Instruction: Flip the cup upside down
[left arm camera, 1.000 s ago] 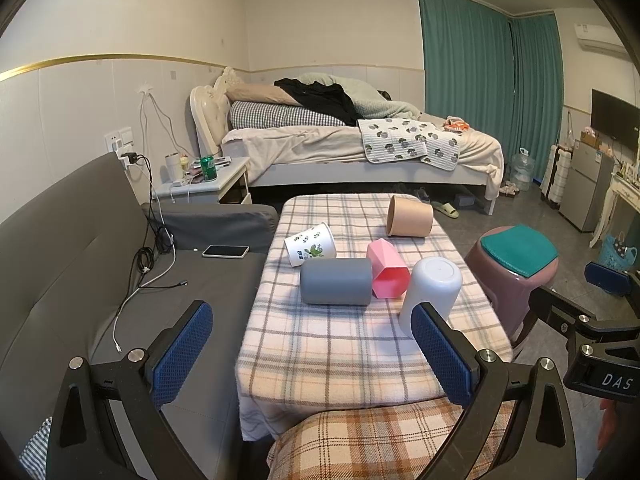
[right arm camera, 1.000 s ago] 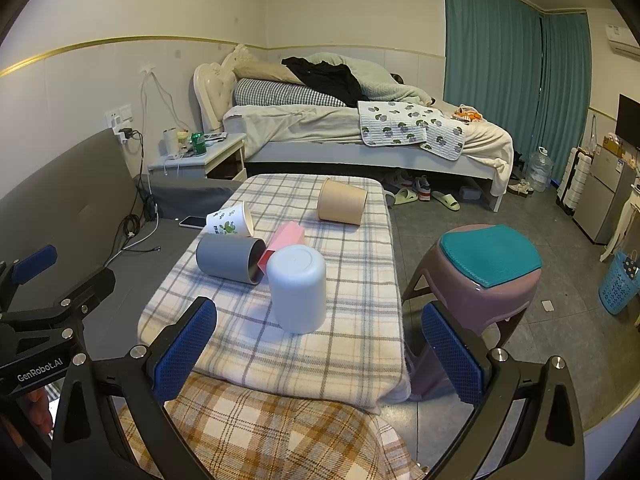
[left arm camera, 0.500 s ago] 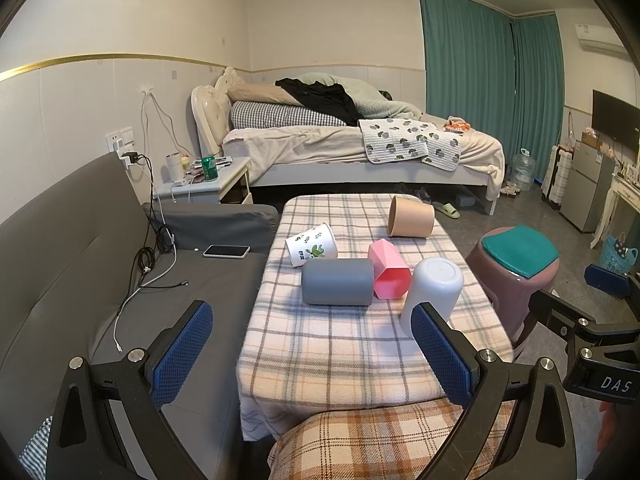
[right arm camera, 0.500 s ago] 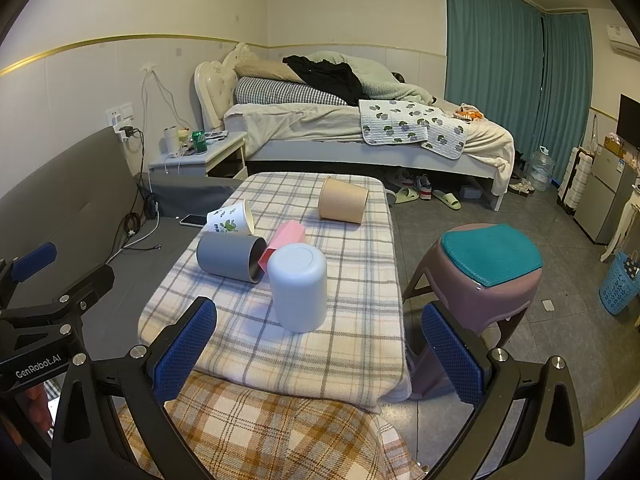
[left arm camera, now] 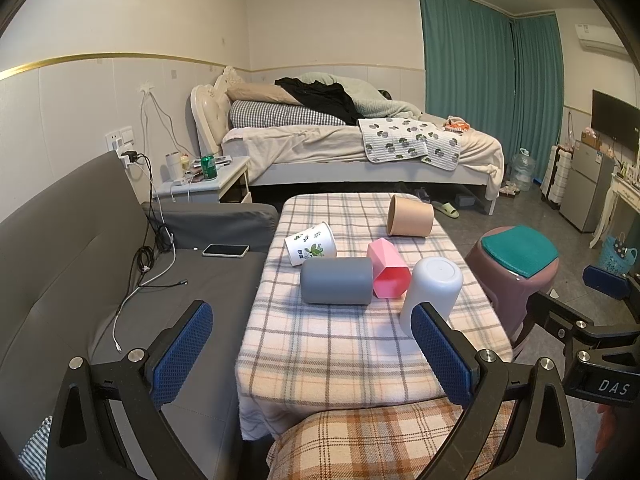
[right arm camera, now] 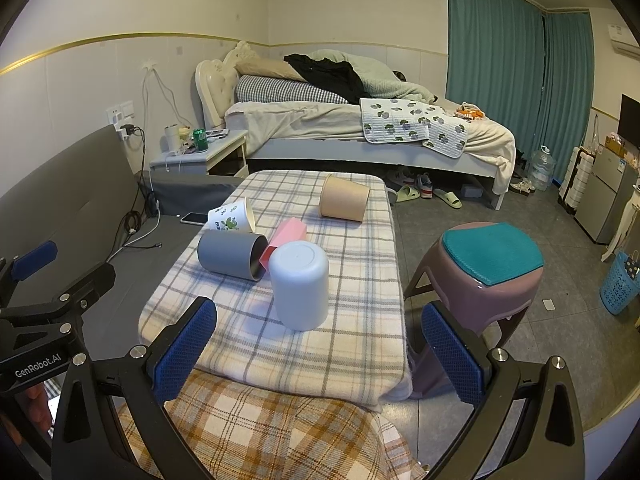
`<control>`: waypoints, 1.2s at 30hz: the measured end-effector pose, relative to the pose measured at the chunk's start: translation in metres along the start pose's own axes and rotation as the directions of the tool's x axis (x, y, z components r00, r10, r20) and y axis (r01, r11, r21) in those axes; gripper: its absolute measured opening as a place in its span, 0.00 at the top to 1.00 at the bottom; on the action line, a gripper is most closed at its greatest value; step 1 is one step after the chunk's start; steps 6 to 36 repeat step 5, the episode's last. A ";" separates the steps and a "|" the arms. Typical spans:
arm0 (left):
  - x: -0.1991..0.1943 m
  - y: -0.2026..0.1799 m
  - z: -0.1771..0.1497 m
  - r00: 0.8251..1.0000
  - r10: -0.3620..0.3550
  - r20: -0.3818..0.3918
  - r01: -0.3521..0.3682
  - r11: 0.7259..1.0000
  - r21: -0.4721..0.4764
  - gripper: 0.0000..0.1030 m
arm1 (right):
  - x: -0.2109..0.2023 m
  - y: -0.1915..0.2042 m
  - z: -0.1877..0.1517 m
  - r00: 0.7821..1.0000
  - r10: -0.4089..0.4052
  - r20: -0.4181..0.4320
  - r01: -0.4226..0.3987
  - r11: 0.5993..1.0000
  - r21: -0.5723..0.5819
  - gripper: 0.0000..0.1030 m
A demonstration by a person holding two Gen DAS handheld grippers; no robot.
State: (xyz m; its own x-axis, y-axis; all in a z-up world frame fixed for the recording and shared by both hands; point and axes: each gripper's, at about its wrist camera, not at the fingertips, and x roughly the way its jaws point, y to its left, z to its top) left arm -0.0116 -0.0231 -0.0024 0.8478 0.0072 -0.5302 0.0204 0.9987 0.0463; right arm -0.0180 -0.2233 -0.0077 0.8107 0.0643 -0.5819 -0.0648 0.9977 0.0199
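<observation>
Left gripper (left arm camera: 308, 354): we hold it back from the near table edge, blue pads wide apart, nothing between them.
Right gripper (right arm camera: 316, 354): same posture, spread wide and empty, short of the table (right arm camera: 352, 344).
White cup (right arm camera: 299, 285): nearest us, standing mouth-down on the plaid cloth; we judge this one already flipped.
Grey cup (right arm camera: 230, 255): lying on its side just behind and left of the white cup, mouth towards it.
Pink cup (right arm camera: 285, 238): on its side, wedged between grey and white.
Leaf-print cup (right arm camera: 231, 216): on its side, near the left table edge.
Tan cup (right arm camera: 344, 198): farthest, tipped on its side, well apart from the cluster.
Risk: a reach for grey or pink could clip the white cup and topple it; round cups may roll on soft cloth when nudged; the leaf-print cup could go off the edge.
</observation>
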 end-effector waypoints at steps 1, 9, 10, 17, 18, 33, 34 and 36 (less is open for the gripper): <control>0.000 0.000 0.000 1.000 0.000 0.001 0.000 1.000 -0.001 0.00 | 0.000 0.000 0.001 1.000 0.000 -0.001 0.000 1.000 0.000 0.00; 0.000 0.002 -0.003 1.000 0.010 0.010 -0.010 1.000 -0.006 0.00 | 0.000 0.000 0.001 1.000 0.000 -0.001 0.000 1.000 0.000 0.00; 0.000 0.002 -0.003 1.000 0.010 0.010 -0.010 1.000 -0.006 0.00 | 0.000 0.000 0.001 1.000 0.000 -0.001 0.000 1.000 0.000 0.00; 0.000 0.002 -0.003 1.000 0.010 0.010 -0.010 1.000 -0.006 0.00 | 0.000 0.000 0.001 1.000 0.000 -0.001 0.000 1.000 0.000 0.00; 0.000 0.002 -0.003 1.000 0.010 0.010 -0.010 1.000 -0.006 0.00 | 0.000 0.000 0.001 1.000 0.000 -0.001 0.000 1.000 0.000 0.00; 0.000 0.002 -0.003 1.000 0.010 0.010 -0.010 1.000 -0.006 0.00 | 0.000 0.000 0.001 1.000 0.000 -0.001 0.000 1.000 0.000 0.00; 0.000 0.002 -0.003 1.000 0.010 0.010 -0.010 1.000 -0.006 0.00 | 0.000 0.000 0.001 1.000 0.000 -0.001 0.000 1.000 0.000 0.00; 0.000 0.002 -0.003 1.000 0.010 0.010 -0.010 1.000 -0.006 0.00 | 0.000 0.000 0.001 1.000 0.000 -0.001 0.000 1.000 0.000 0.00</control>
